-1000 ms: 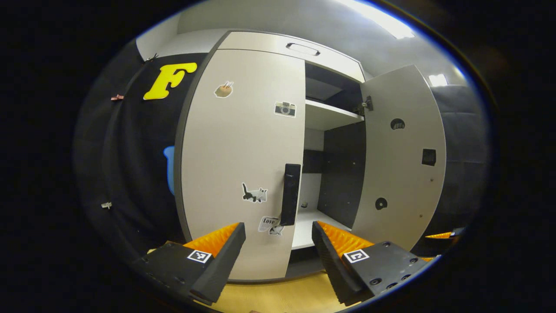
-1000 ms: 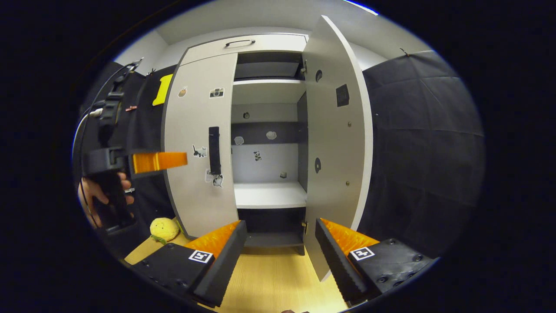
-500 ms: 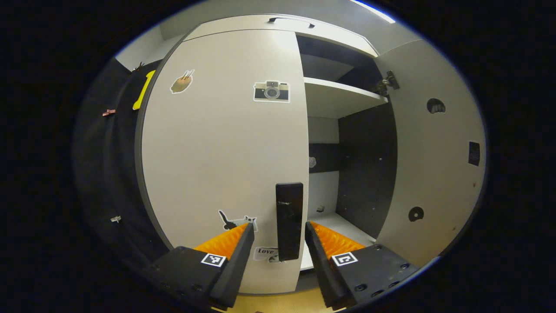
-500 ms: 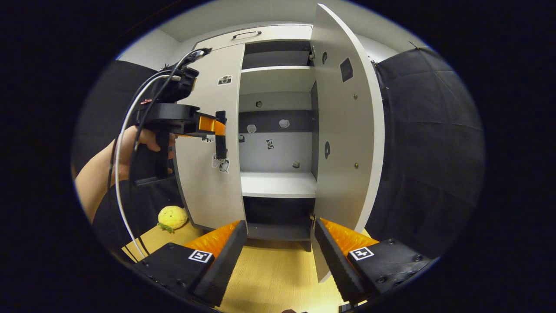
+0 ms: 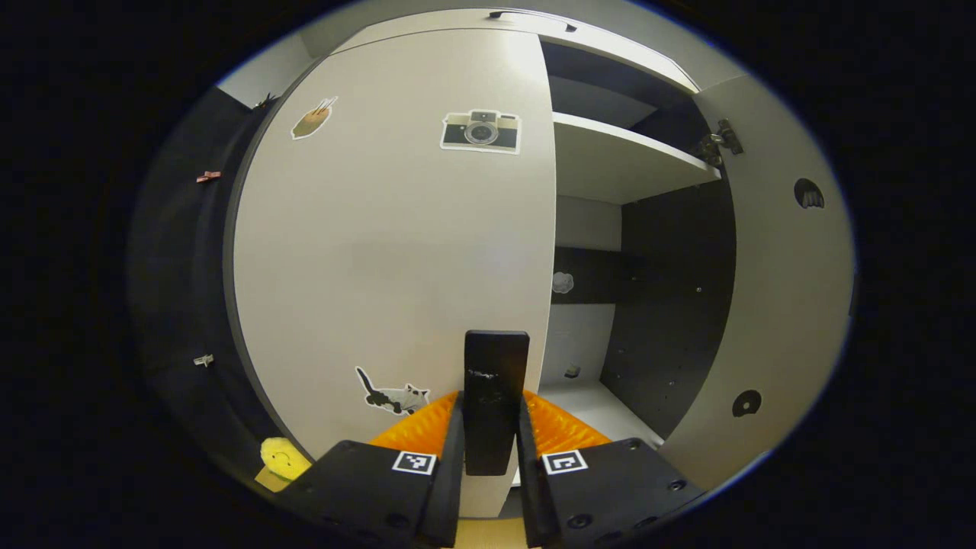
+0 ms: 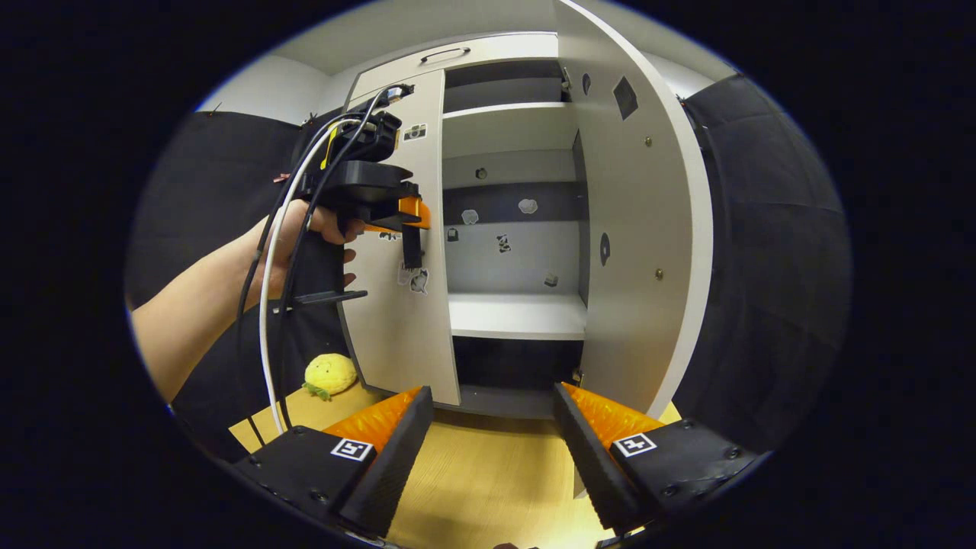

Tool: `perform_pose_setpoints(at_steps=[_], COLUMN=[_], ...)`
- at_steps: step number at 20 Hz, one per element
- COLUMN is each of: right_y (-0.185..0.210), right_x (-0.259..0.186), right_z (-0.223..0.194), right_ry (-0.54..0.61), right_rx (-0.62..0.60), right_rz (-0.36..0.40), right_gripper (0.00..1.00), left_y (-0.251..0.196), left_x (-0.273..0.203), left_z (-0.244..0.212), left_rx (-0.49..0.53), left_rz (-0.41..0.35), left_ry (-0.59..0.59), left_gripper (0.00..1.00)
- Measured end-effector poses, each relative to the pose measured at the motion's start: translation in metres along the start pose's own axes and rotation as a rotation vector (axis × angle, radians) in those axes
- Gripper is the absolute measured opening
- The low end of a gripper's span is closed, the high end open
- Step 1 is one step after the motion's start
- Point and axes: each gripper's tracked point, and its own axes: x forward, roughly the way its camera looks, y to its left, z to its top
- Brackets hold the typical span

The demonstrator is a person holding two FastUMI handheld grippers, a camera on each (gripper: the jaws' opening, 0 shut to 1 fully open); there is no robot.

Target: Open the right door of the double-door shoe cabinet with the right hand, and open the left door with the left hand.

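Now gripping the left door handle

Left gripper (image 5: 489, 446) pinches the upright handle (image 5: 496, 389) of the left door (image 5: 396, 252); right gripper (image 6: 492, 431) hangs spread, well back.

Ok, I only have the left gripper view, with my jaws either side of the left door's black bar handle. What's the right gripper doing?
Observer: The right gripper hangs open above the pale wooden floor in front of the cabinet, holding nothing.
Operator: Anything trailing off my left gripper?
Observer: Yes, a white cable loops down from the left gripper, past the hand that holds it.
Operator: What's under the lower white shelf?
Observer: A dark open compartment sits below the lower white shelf, just above the floor.
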Motion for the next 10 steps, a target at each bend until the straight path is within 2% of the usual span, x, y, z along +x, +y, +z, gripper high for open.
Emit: perform_pose_setpoints(at_steps=[6, 7, 10], right_y=[-0.0078, -0.0075, -0.0056], right_x=[0.0086, 0.0092, 0.0101], right_z=[-0.0052, -0.0064, -0.0059], right_ry=[0.028, 0.035, 0.038], right_rx=[0.041, 0.046, 0.044], right_rz=[0.005, 0.009, 0.017], right_gripper=[0.98, 0.98, 0.99], left_y=[0.0003, -0.0004, -0.0005], left_x=[-0.0011, -0.0021, -0.0029], left_z=[-0.0027, -0.0034, -0.0031], left_rx=[0.042, 0.030, 0.029], left_rz=[0.007, -0.001, -0.016], left_ry=[-0.017, -0.018, -0.028], left_gripper=[0.29, 0.22, 0.13])
